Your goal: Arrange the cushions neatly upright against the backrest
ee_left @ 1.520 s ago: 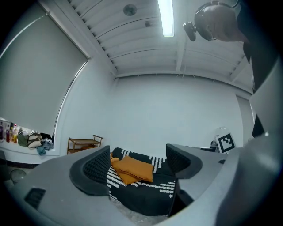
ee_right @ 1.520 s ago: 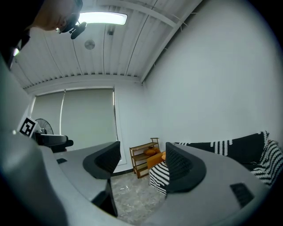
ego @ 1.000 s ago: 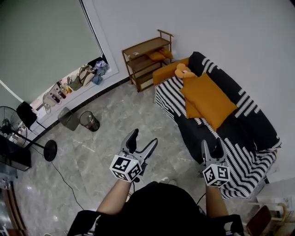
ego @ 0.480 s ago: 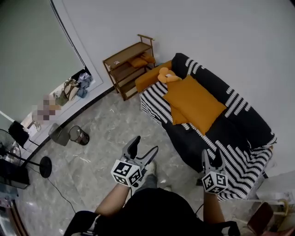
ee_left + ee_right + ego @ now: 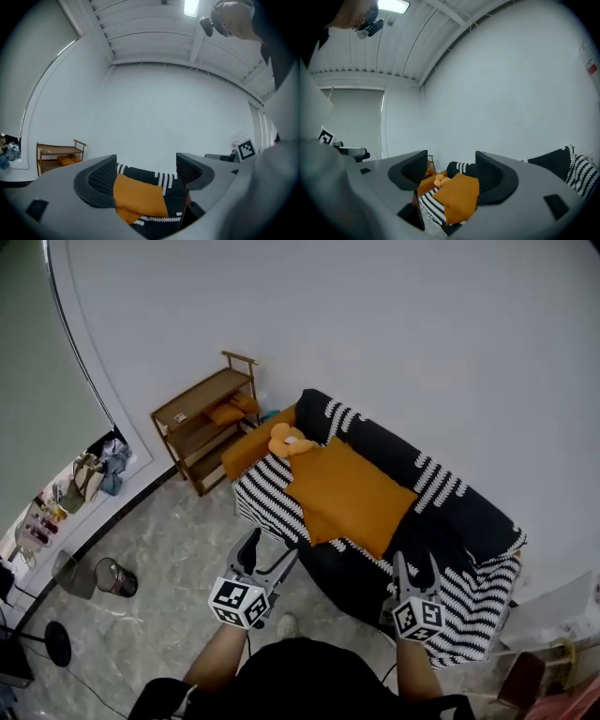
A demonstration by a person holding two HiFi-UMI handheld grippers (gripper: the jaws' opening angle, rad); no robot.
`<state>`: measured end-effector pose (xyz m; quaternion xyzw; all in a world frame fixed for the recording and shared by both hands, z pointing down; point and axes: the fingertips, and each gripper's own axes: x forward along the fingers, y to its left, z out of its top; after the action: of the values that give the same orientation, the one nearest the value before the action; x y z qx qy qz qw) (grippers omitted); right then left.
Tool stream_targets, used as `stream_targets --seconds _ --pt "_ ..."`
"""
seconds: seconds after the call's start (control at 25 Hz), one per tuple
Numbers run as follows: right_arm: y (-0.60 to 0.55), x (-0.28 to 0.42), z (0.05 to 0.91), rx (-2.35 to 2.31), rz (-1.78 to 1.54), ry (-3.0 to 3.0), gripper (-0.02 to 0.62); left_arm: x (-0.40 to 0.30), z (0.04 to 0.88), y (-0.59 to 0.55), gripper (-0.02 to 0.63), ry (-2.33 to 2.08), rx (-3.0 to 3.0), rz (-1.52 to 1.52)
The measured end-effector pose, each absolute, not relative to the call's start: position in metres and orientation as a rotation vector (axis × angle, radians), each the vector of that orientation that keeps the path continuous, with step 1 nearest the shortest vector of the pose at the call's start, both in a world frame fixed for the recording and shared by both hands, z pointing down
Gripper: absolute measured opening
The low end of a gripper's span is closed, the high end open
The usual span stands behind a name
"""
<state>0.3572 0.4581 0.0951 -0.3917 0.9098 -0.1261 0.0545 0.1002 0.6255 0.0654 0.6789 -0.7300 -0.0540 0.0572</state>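
Open floor point(image 5: 159, 559) lies before your left gripper point(image 5: 267, 549) and right gripper point(image 5: 416, 563), fingers spread and empty; the sofa point(image 5: 469, 512) edge is near, with a cushion point(image 5: 352, 493) lying flat beyond.

— What differs from a second ago?
— The sofa point(image 5: 450, 512) now sits mid-frame instead of upper right, and the person stands nearer to it.
— And the grippers?
— Both sit lower in the head view. The right gripper point(image 5: 415, 561) now overlaps the sofa's striped front edge. The wooden shelf point(image 5: 202, 418) and waste bin point(image 5: 117, 576) slide left.
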Motion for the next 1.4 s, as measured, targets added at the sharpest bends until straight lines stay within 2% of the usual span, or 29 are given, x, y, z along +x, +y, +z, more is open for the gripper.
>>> stream_targets --seconds 0.28,0.52,0.92,1.4 --pt "0.43 0.291 0.084 -1.218 -0.354 2.752 0.313 0.03 0.058 0.592 0.397 -2.133 2.129 -0.213" --pt "0.417 0.264 0.084 -1.278 -0.35 2.735 0.313 -0.01 0.066 0.571 0.397 -2.106 2.131 -0.214" --pt "0.37 0.261 0.105 -1.352 -0.415 2.705 0.313 -0.023 0.077 0.52 0.397 -2.064 2.132 -0.171" --pt "0.221 0.227 0.117 -1.206 -0.424 2.758 0.313 -0.042 0.066 0.408 0.396 -2.246 2.062 -0.131"
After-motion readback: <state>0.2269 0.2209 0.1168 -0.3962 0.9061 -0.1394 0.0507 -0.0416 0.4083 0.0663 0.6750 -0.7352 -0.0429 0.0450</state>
